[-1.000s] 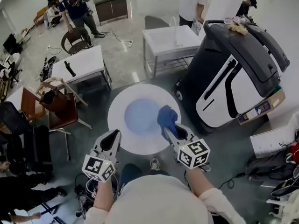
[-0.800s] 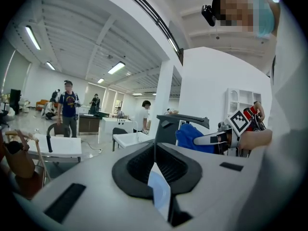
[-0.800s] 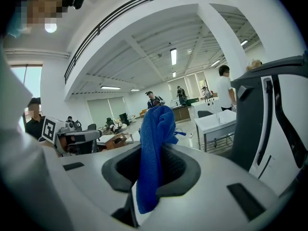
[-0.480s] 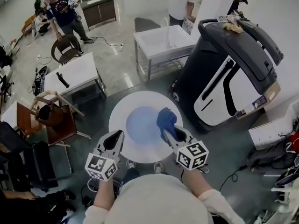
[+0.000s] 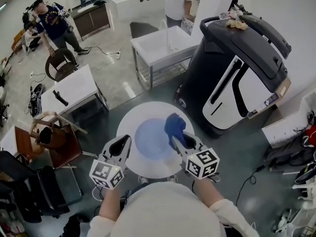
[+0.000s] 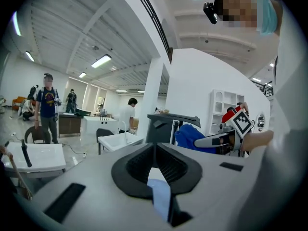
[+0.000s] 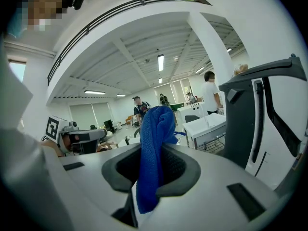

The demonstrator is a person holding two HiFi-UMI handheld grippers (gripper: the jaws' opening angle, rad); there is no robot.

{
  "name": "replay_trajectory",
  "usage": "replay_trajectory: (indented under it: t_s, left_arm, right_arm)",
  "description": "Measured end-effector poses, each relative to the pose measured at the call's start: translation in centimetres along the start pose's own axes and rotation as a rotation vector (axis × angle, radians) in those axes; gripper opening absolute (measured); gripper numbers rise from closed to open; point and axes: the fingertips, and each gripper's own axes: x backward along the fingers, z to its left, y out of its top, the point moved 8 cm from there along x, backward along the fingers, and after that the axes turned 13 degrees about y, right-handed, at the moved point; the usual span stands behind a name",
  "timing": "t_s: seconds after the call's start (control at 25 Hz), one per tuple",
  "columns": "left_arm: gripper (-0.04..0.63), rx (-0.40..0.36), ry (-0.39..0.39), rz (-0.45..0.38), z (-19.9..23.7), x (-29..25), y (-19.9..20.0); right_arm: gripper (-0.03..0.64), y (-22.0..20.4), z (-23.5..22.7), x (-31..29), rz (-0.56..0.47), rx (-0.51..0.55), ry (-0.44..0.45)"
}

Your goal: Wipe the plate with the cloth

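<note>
Left claw [image 5: 123, 142]: jaws closed on the near-left rim of the plate [image 5: 139, 113]. In the left gripper view a thin pale strip, white above and light blue below, stands edge-on between the pads, which is judged to be that rim. The plate rests on no counter; it hangs over the grey floor [image 5: 118, 85], carried by this grip alone.

Right claw [image 5: 179, 141]: jaws clamped on the blue cloth [image 5: 174, 124]. In the right gripper view the cloth rises in a bunched fold from between the pads, and a tail hangs below them. From the head view the bunch lies over the right side of the plate, at the edge of its blue centre. Whether it presses on the surface or sits just above it cannot be told.

Plate: round, with a wide white rim and a blue well. No stain, crumb or wet streak shows on it.

Progress: both grasps are made and cloth and plate are brought together, so the wiping stroke is judged to be at hand or under way. With no dirt visible, the share already wiped cannot be read. The left and near parts of the well, and the rim, are free of the cloth.
</note>
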Motion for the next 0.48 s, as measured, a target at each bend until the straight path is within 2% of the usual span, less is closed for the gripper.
replay_trajectory:
  t_s: [0.28,0.48]
  left_arm:
    - [0.035,-0.002,-0.028,0.052,0.8,-2.0,-1.3]
    - [0.035,0.033,0.02,0.101,1.5,-3.5,-3.0]
  right_arm:
    - [0.091,-0.4,-0.4,-0.7,0.015,0.006,-0.019]
    - [0.092,-0.8,-0.2,-1.1,0.041,-0.005,-0.016]
